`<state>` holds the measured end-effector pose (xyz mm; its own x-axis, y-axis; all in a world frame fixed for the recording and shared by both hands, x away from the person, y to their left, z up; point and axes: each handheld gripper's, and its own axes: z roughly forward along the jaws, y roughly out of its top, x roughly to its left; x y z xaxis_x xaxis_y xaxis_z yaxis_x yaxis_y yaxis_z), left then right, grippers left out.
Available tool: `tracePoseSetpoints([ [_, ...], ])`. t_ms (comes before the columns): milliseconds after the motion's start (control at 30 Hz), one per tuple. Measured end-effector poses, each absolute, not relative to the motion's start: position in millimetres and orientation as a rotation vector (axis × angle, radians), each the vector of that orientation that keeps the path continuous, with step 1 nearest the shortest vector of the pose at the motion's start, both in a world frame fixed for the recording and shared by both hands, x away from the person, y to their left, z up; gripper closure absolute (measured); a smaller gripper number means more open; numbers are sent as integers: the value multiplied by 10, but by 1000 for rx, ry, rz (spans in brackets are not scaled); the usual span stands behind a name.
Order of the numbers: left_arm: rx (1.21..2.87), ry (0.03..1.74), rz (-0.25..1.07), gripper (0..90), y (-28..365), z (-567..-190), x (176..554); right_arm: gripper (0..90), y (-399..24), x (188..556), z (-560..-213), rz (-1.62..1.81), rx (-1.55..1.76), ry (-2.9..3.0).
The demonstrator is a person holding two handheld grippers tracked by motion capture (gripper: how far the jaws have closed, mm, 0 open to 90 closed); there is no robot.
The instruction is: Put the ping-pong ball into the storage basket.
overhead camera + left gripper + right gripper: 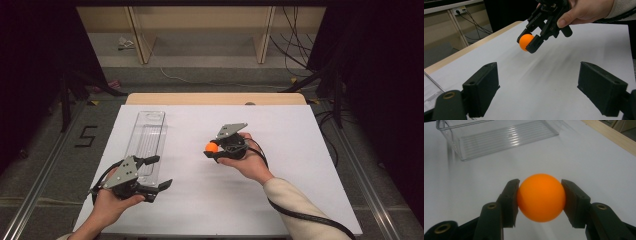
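An orange ball (pixel 211 147) (pixel 541 197) (pixel 526 41) is clamped between the jaws of my right gripper (pixel 212 148) (pixel 540 202) (pixel 527 41), held a little above the white sheet near the table's middle. A clear plastic tray (pixel 147 137) (pixel 499 138) lies lengthwise at the left, with nothing inside it. My left gripper (pixel 159 172) (pixel 540 87) rests at the front left by the tray's near end, its jaws spread wide with nothing between them, pointing toward the right gripper.
A white sheet (pixel 280 165) covers most of the wooden table (pixel 215 98). Beyond the table's far edge are a wooden shelf frame (pixel 200 30) and loose cables (pixel 295 45) on the floor. A black cable (pixel 300 215) trails from the right gripper along the sleeve.
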<state>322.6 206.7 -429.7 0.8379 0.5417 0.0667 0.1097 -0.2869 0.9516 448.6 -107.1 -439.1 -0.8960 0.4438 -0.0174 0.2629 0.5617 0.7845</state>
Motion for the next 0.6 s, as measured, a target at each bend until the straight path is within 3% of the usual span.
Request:
tracePoseSetpoints([
  [600,1834,493,456,166,2067,-4296,3226,514,-1013,4496,-4396,1249,589,2585],
])
